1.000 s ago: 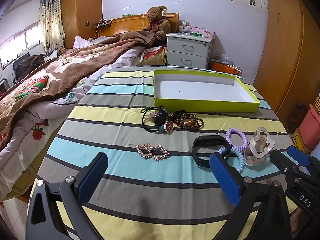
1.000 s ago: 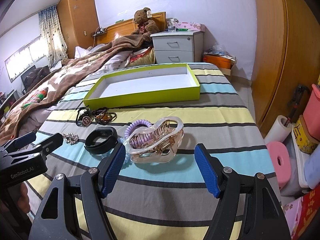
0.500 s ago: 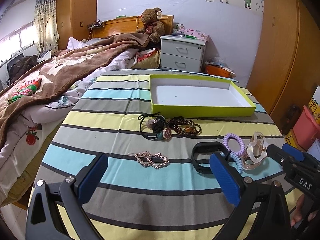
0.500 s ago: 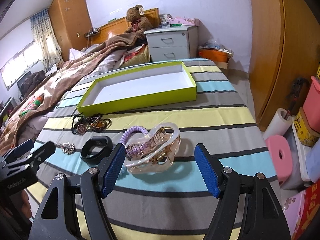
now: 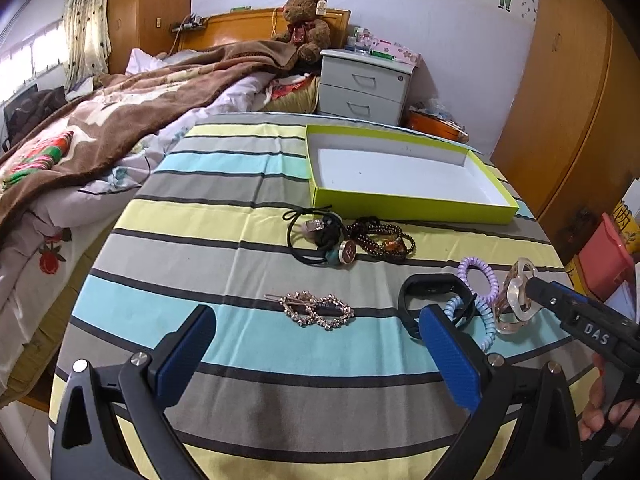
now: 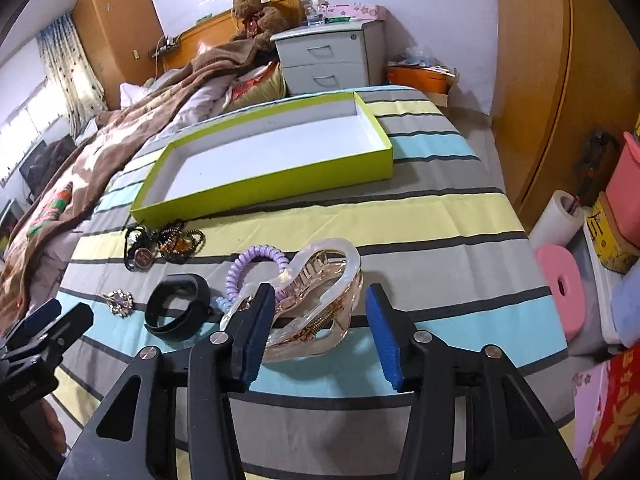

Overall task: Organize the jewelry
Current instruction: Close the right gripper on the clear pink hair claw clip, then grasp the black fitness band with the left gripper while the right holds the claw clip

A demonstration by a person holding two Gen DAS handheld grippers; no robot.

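Both grippers: black plastic frames, blue ribbed finger pads point(image 5: 448, 364), silver screws; right gripper point(image 5: 556, 304) stamped "DAS" in white.

A teddy bear point(image 5: 306, 28) sits against the wooden headboard point(image 5: 240, 30) of the bed, above a brown blanket point(image 5: 132, 120). Beside it stands a grey nightstand point(image 5: 366, 86). A pink stool point(image 6: 562, 292) and paper roll point(image 6: 556, 218) sit on the floor.

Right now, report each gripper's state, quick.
Left gripper: open, holding nothing.
Right gripper: open around the hair claw, not clamped.
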